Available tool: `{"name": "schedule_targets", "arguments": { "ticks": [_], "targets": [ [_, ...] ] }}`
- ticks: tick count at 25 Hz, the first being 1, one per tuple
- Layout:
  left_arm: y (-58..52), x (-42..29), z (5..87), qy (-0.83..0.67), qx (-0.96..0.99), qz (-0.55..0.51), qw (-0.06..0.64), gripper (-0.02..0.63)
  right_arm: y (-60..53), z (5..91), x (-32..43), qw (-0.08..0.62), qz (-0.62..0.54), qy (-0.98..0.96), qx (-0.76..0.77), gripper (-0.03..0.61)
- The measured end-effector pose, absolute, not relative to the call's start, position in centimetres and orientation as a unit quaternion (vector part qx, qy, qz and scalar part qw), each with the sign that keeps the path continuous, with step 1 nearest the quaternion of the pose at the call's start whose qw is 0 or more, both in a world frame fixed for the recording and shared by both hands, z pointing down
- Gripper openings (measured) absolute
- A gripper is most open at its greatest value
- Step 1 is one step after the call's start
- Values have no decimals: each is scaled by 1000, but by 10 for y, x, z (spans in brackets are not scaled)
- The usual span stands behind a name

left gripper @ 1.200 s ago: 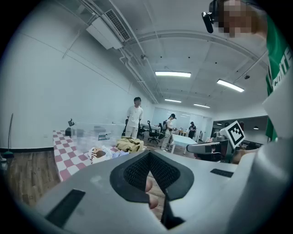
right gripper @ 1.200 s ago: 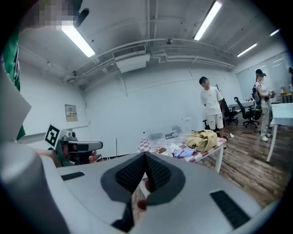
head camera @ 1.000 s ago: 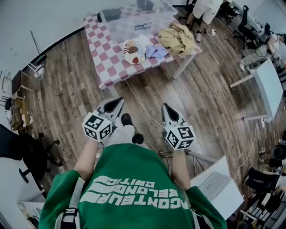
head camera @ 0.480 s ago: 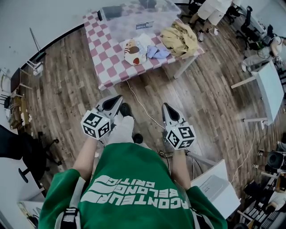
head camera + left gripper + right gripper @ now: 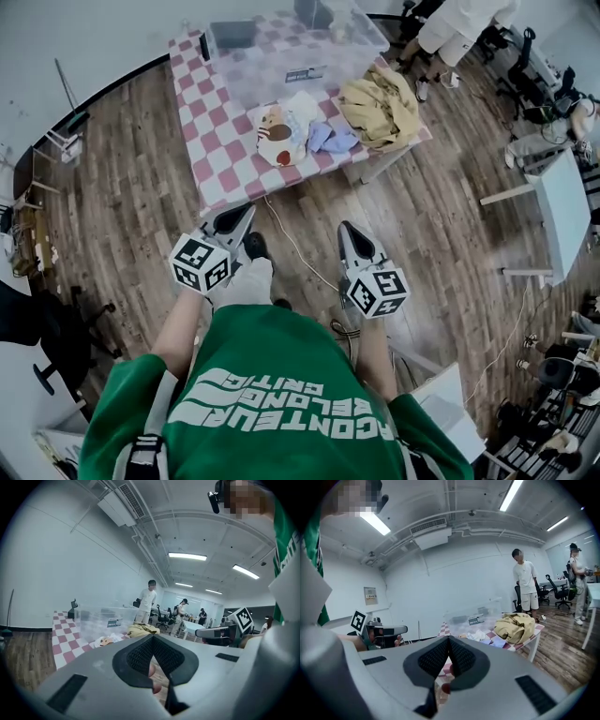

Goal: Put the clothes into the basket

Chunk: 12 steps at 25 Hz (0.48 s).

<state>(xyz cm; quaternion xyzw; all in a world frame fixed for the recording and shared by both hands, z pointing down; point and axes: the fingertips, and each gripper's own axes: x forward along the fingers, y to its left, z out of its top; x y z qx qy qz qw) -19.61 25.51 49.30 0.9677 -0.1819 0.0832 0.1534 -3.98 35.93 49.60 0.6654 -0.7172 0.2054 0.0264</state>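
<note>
A brown wooden plank floor [image 5: 450, 216] fills the head view. At 12 o'clock from the person stands a rectangular table covered with a red-and-white checked cloth [image 5: 202, 141].

On the far half of the table, toward 12 o'clock, sits a large clear plastic storage basket [image 5: 272, 70]. No clothing can be made out inside it.

The clothes lie on the tabletop outside the basket, along its 6 o'clock side. The biggest is a crumpled mustard-yellow garment [image 5: 380, 108] at the table's 3 o'clock end. At 9 o'clock from it lies a small pale blue cloth [image 5: 333, 139], and further toward 9 o'clock a white garment with an orange-brown print [image 5: 281, 131]. The blue cloth touches the white garment.

The person wears a green shirt with white lettering [image 5: 272, 375], which fills the picture at 6 o'clock.

The left gripper [image 5: 234, 218] is at about 11 o'clock from the shirt and the right gripper [image 5: 352, 239] at about 1 o'clock. Both are held over the floor, pointing toward the table and well short of it. In each gripper view the two ribbed dark pads meet at a closed point with nothing between them, so both are fully closed and empty.

A thin white cable [image 5: 295, 239] runs across the floor between the grippers.
</note>
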Motion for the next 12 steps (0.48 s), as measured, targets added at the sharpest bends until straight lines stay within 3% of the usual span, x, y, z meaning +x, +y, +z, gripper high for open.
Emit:
{"name": "schedule_targets", "arguments": {
  "ticks": [12],
  "targets": [
    [114,-158,492,-166,969,90,159,2,213,497,-6,31,214,-707,673,8]
  ]
}}
